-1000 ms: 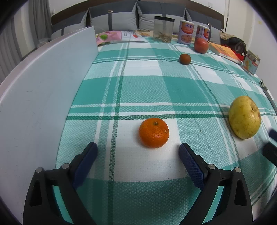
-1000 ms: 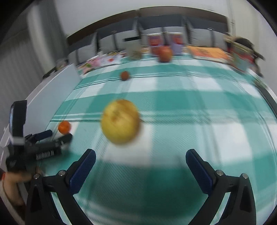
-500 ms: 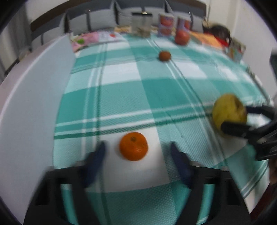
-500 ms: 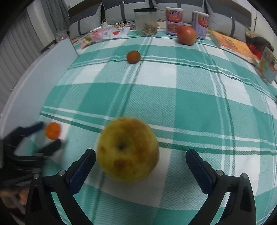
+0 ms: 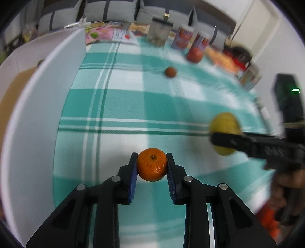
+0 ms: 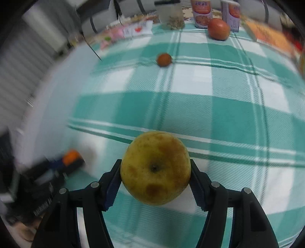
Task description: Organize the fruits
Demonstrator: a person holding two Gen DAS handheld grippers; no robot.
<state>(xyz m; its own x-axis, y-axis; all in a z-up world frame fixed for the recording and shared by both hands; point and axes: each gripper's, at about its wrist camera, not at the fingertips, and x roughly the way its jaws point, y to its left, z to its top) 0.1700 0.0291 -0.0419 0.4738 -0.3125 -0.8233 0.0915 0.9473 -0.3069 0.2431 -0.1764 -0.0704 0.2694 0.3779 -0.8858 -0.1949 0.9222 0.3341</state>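
Observation:
My left gripper (image 5: 152, 162) is shut on a small orange tangerine (image 5: 152, 164) just above the green checked tablecloth. My right gripper (image 6: 155, 169) is shut on a large yellow pear (image 6: 155, 167) with brown spots. The pear (image 5: 225, 133) also shows blurred at the right of the left wrist view, between the right gripper's fingers (image 5: 247, 143). The tangerine (image 6: 71, 157) shows blurred at the lower left of the right wrist view. A small brown fruit (image 5: 170, 72) and a red apple (image 5: 194, 54) lie farther back on the cloth.
A white box wall (image 5: 38, 106) stands along the left of the table. At the far edge stand a clear container (image 6: 169, 14), two printed cans (image 6: 202, 11) and colourful books (image 6: 266, 34). Grey cushions line the back.
Both grippers have moved forward and closed: the left on the tangerine, the right on the pear. Both were open a second ago.

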